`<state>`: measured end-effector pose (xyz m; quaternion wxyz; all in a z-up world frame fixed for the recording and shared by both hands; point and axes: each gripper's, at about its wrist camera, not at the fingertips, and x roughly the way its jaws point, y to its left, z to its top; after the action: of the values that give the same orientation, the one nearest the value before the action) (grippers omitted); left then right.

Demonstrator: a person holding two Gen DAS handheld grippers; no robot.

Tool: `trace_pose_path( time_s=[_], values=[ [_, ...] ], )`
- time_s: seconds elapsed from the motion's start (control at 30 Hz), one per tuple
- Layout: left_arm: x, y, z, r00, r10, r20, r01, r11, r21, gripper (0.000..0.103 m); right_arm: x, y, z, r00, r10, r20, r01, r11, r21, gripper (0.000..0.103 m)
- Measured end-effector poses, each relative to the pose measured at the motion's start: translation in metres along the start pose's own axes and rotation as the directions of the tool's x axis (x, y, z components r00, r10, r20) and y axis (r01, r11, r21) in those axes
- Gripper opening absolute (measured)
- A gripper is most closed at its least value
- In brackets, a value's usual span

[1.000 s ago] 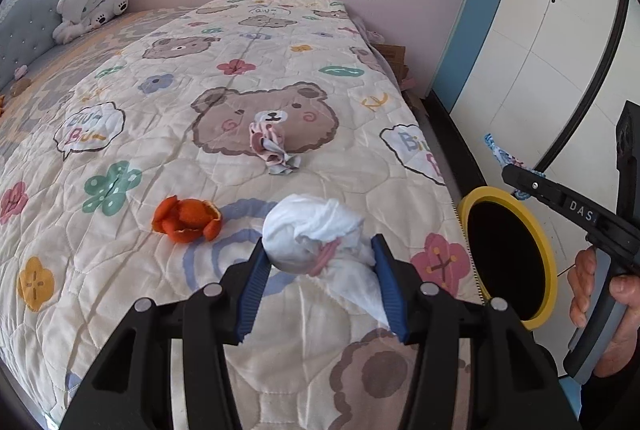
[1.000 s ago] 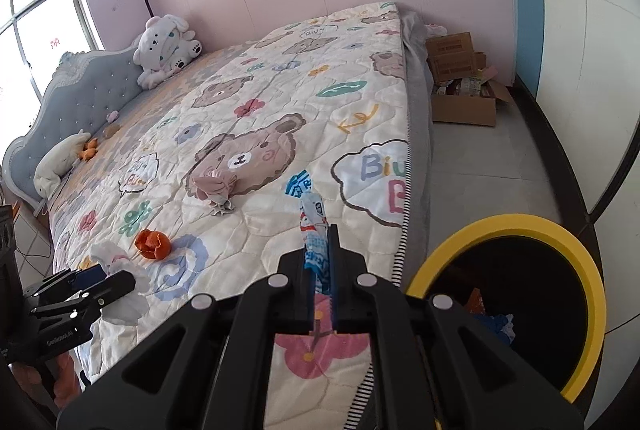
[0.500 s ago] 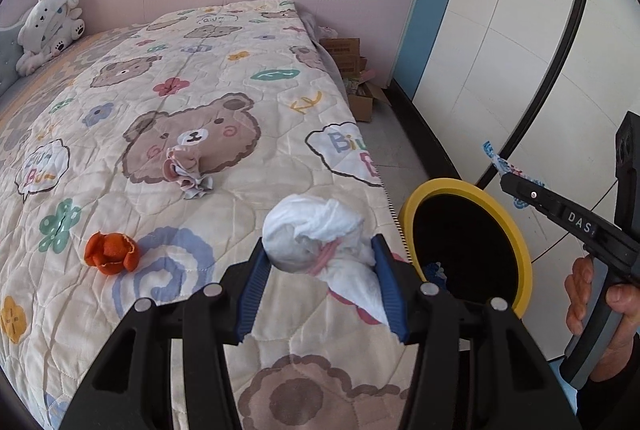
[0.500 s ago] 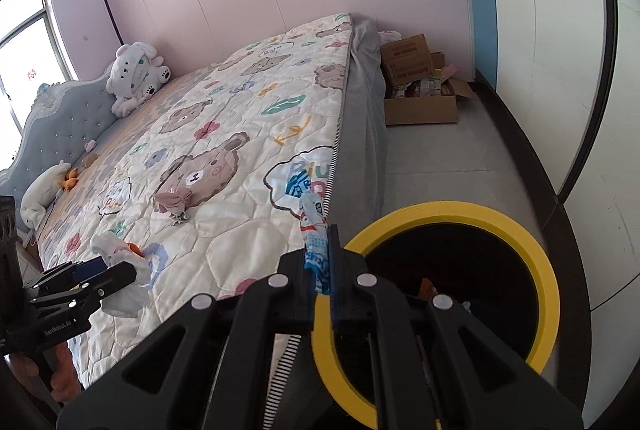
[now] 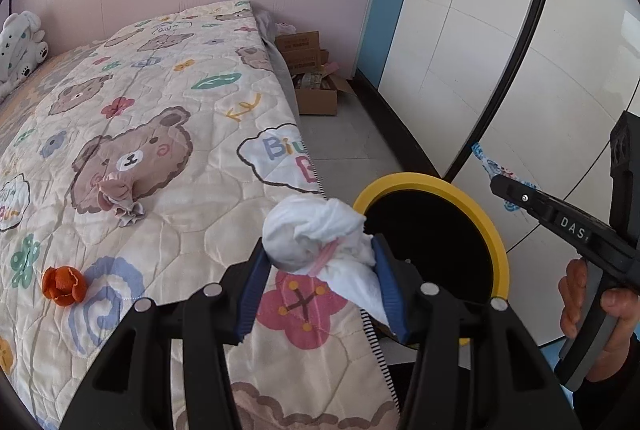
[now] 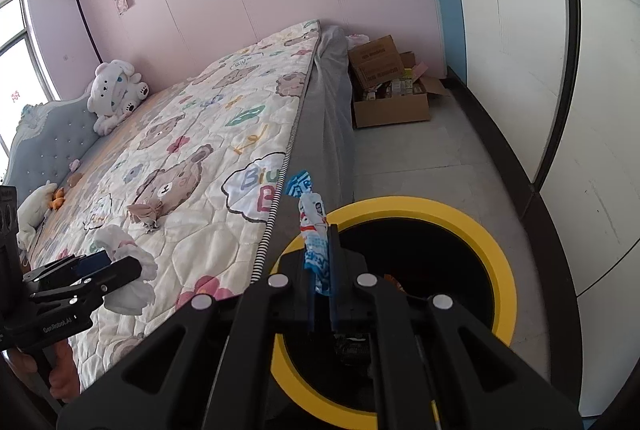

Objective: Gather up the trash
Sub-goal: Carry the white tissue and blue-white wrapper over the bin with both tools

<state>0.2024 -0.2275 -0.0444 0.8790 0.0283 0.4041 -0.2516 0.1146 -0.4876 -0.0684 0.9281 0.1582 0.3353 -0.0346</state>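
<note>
Both loads are near the bin (image 6: 496, 254). Right gripper (image 6: 320, 250) is pressed tight on a wrapper (image 6: 314, 230): a thin, crinkly blue-white film strip standing upright out of the pads, long axis roughly vertical. In the right wrist view it sits over the near-left rim of the bin mouth, so the drop point lies just ahead and slightly right. Right hand is the nearer one; I'd expect it to release first.

Left gripper (image 5: 320, 270) is half spread, blue pads pinching a tissue wad (image 5: 316, 242): soft, white, lumpy, with a pink streak and a loose tail hanging to the right. It hangs above the bed (image 5: 168, 157) edge, and the bin mouth lies just right of it and beyond. It needs a short shift right to clear the quilt seam.

Bin: round, black inside, smooth yellow rim, on the floor tight against the bed's right side; some trash is already in it.

Left on the quilt: orange peel (image 5: 64, 286) at near left, curled and matte, and a beige crumpled wad (image 5: 118, 195) on the bear print, farther in. Both are well apart from the bin.
</note>
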Motion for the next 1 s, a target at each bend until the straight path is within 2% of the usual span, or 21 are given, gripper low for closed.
trace_pose_path(
  time_s=[0.5, 1.0],
  values=[
    [0.030, -0.045, 0.008, 0.998, -0.045, -0.040, 0.048, 0.995, 0.085, 0.048, 0.006, -0.036, -0.003, 0.998, -0.056, -0.004, 0.056, 0.998, 0.041, 0.005],
    [0.073, -0.075, 0.003, 0.989, -0.084, -0.124, 0.100, 0.987, 0.129, 0.049, 0.032, -0.067, -0.012, 0.997, -0.064, -0.052, 0.070, 0.992, 0.104, 0.005]
  ],
)
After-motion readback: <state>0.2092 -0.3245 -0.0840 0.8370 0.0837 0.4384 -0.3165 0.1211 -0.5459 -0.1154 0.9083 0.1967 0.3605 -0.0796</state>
